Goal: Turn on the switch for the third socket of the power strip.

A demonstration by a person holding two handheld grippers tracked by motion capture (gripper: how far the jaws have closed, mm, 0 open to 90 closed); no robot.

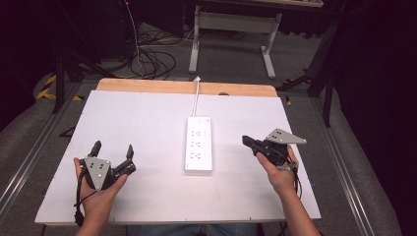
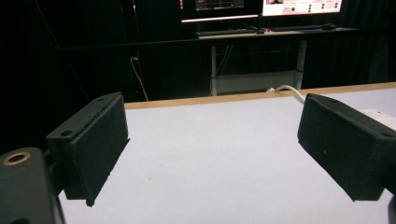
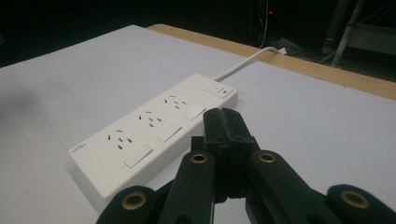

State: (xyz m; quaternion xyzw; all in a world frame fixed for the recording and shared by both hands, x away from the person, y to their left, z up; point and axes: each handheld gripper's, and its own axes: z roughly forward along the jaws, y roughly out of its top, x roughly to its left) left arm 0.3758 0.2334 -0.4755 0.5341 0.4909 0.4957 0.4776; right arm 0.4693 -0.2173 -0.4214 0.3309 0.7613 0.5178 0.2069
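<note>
Ahead of you, upper frame, a white-legged desk [image 1: 236, 29] stands on grey carpet [image 1: 221, 59]; cables [image 1: 147, 61] coil upper left.

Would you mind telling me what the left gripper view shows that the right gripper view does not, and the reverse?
Left gripper view: the left gripper with its jaws spread wide, and lit monitors on a far desk. Right gripper view: the right gripper with its jaws closed together, and the power strip's sockets and switch. Both: the white table, its wooden far edge, and the strip's white cable.
</note>
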